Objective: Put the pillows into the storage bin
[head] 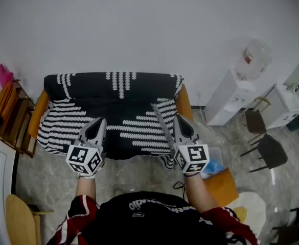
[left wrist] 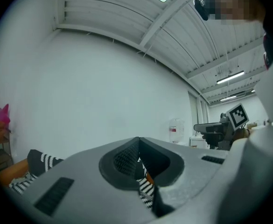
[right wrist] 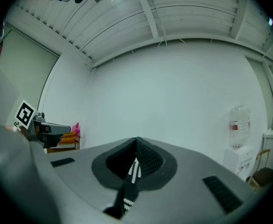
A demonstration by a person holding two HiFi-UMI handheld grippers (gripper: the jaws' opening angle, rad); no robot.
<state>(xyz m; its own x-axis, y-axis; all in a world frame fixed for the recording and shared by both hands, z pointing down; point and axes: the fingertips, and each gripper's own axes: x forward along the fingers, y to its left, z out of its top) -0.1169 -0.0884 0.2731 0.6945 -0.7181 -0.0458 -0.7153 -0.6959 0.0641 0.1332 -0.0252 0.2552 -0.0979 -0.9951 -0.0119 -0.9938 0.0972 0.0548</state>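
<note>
A sofa [head: 37, 117] with orange arms stands against the white wall, draped in a black-and-white patterned cloth [head: 118, 111]. I cannot pick out separate pillows. Both grippers point level over the seat's front edge. My right gripper [head: 179, 119] is shut on the cloth, and a raised fold [head: 160, 124] runs up beside it. In the right gripper view a striped strip [right wrist: 132, 171] hangs from the closed tips [right wrist: 136, 140]. My left gripper [head: 99, 121] also has its jaws together [left wrist: 138, 139]. Striped cloth [left wrist: 145, 185] shows in the slit below them; I cannot tell if it is pinched.
A wooden rack [head: 11, 119] with orange and pink things stands left of the sofa. At the right are a white water dispenser [head: 236, 96], dark chairs [head: 264, 147], and by my right arm a clear container [head: 214, 154] with something blue and an orange-brown box [head: 222, 185].
</note>
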